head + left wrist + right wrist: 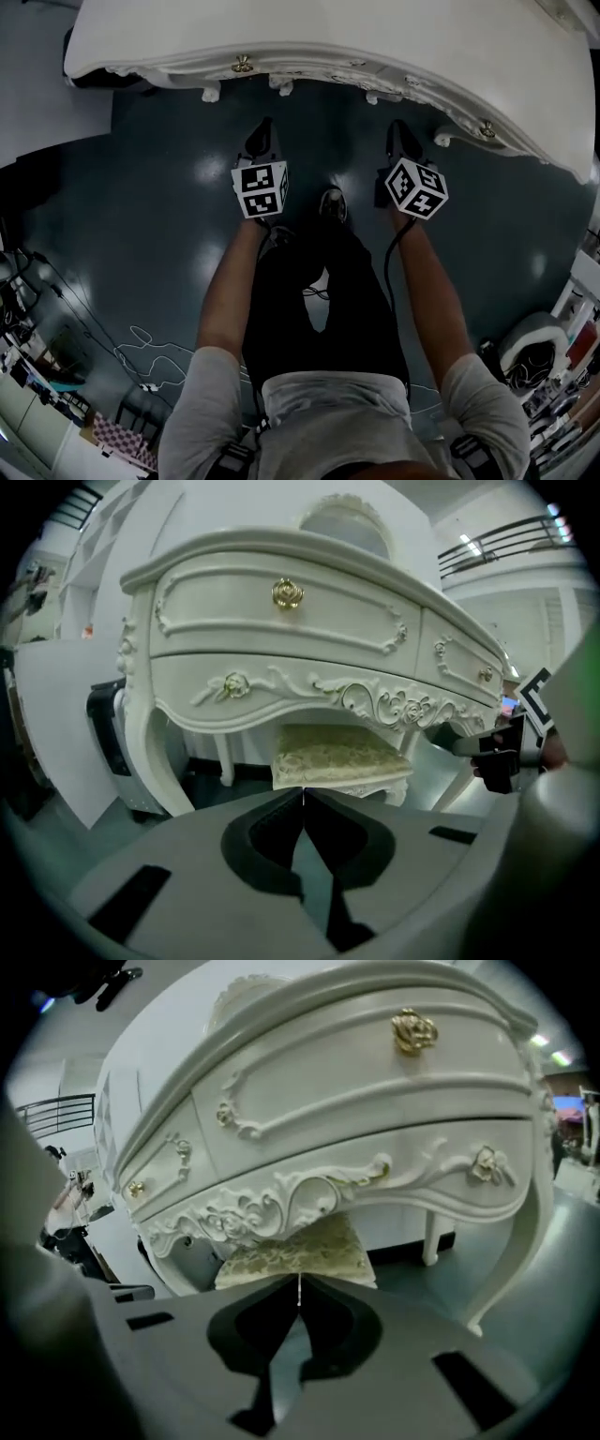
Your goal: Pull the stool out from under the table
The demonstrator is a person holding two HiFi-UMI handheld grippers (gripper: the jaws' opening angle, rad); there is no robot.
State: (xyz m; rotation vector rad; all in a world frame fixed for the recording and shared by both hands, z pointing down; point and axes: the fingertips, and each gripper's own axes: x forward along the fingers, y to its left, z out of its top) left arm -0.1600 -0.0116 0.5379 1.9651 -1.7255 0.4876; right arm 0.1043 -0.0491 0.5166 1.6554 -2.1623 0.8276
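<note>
Grey left gripper (303, 799): one; jaws together, empty, pointing at stool, apart from it.
Table (375, 37): one, white, carved.
Stool (337, 754): one, cream cushion, fully under table, between its legs.
Right gripper (299, 1288): one; jaws together, empty, apart from stool.
Progress: judged unstarted; stool ungrasped, whole pull left.
</note>
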